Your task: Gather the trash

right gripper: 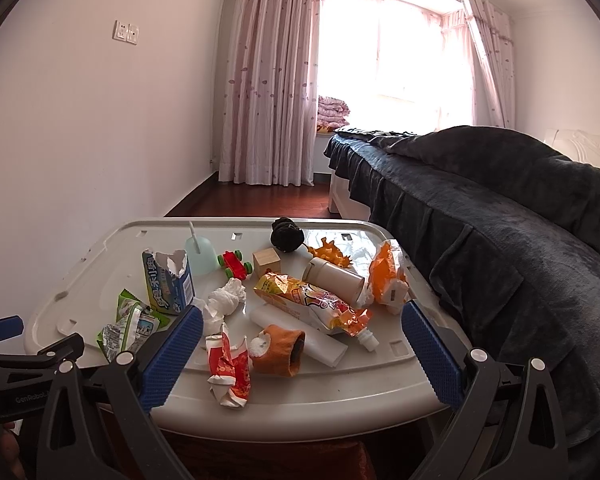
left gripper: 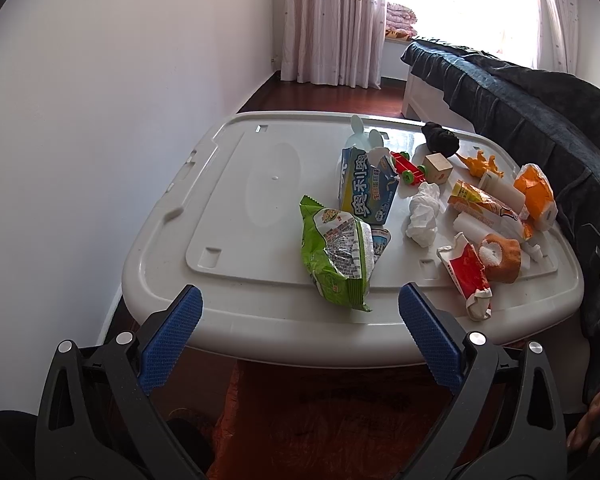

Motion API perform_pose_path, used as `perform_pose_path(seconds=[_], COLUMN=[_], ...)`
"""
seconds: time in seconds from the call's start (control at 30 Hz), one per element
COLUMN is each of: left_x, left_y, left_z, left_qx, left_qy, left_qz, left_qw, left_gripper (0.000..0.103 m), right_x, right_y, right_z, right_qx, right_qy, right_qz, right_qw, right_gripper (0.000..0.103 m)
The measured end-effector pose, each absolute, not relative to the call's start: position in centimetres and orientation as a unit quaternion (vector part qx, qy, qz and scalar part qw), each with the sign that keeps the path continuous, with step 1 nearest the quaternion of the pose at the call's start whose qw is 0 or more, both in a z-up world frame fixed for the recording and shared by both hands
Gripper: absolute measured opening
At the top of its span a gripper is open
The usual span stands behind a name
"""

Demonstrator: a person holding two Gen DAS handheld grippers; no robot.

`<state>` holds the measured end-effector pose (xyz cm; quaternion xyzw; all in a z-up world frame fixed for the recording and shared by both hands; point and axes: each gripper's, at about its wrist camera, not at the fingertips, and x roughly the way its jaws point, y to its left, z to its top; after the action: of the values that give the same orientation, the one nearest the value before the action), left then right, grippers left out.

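Note:
A grey bin lid (left gripper: 236, 200) (right gripper: 112, 256) bears scattered trash. A green snack bag (left gripper: 336, 252) (right gripper: 128, 324) lies near the front edge. Behind it stands a torn blue carton (left gripper: 366, 188) (right gripper: 166, 280). A crumpled white tissue (left gripper: 424, 212) (right gripper: 226, 300), a red wrapper (left gripper: 468, 276) (right gripper: 228, 368), an orange-yellow pouch (left gripper: 484, 204) (right gripper: 312, 300) and an orange bag (left gripper: 536, 196) (right gripper: 386, 276) lie to the right. My left gripper (left gripper: 300, 304) is open and empty, just short of the green bag. My right gripper (right gripper: 302, 320) is open and empty, near the red wrapper.
A red toy car (left gripper: 410, 168) (right gripper: 236, 264), a wooden block (left gripper: 438, 168) (right gripper: 267, 262), an orange dinosaur (left gripper: 480, 164) (right gripper: 332, 254), a black object (left gripper: 440, 138) (right gripper: 286, 234) and a cream bottle (right gripper: 332, 280) stand at the back. A dark-covered bed (right gripper: 480, 220) runs along the right.

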<state>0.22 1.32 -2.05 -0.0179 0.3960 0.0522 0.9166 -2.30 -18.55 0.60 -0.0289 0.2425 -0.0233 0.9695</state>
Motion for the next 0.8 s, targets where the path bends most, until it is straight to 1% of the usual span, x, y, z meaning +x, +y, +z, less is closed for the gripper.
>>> perform_pose_path(seconds=[0.8], left_x=[0.30], left_y=[1.34], left_z=[-1.99], left_qx=[-0.019], left_qy=[0.397], left_qz=[0.050], left_qw=[0.916], left_gripper=[0.096], right_x=[-2.19], right_y=[-18.36], right_z=[0.70], right_qx=[-0.026], right_qy=[0.241], right_qz=[-0.022], right_qw=[0.970], right_gripper=[0.098])
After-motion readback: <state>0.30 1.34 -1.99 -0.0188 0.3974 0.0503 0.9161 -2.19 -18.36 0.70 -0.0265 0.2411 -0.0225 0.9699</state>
